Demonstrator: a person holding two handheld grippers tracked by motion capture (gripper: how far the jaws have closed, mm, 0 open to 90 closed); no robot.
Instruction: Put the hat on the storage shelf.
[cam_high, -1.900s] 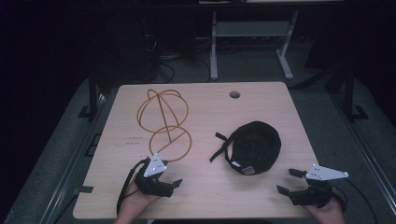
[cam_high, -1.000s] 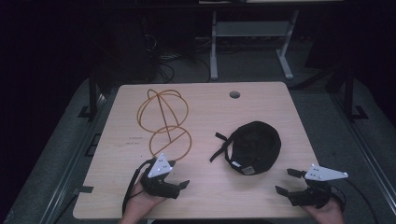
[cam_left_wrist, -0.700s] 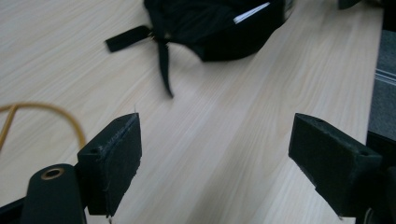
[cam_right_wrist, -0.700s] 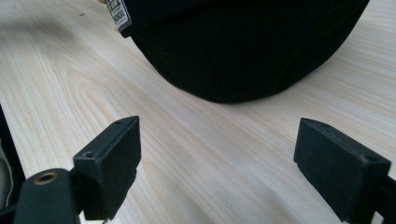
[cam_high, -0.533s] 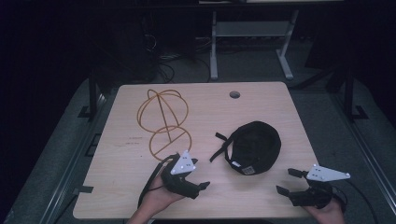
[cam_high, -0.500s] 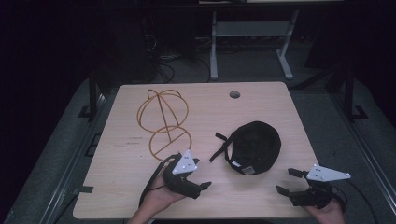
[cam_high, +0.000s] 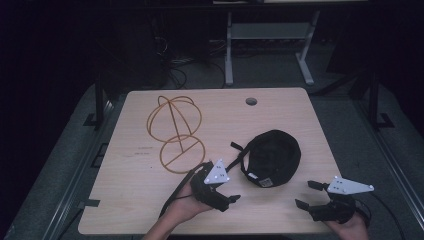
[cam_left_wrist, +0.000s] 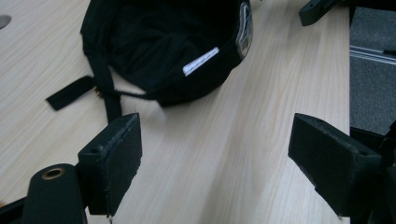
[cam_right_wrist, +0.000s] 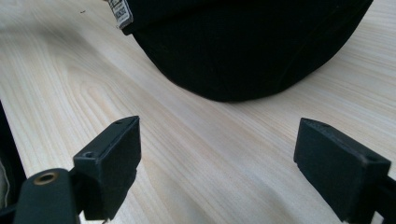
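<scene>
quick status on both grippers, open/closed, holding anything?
Left gripper: open, holding nothing, fingers just short of the black cap.
Right gripper: open, holding nothing, aimed at the cap.

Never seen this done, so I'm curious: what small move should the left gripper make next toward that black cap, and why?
Probably ease the left gripper forward to the black cap. Its jaws stand wide open with only bare table between them, and the cap's rim and strap lie just ahead, untouched.

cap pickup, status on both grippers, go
Left gripper open, jaws aimed at black cap, not touching. Right gripper open, low beside cap's near edge. Cap upside down on table, strap loose. Wire stand off left, clear.
</scene>
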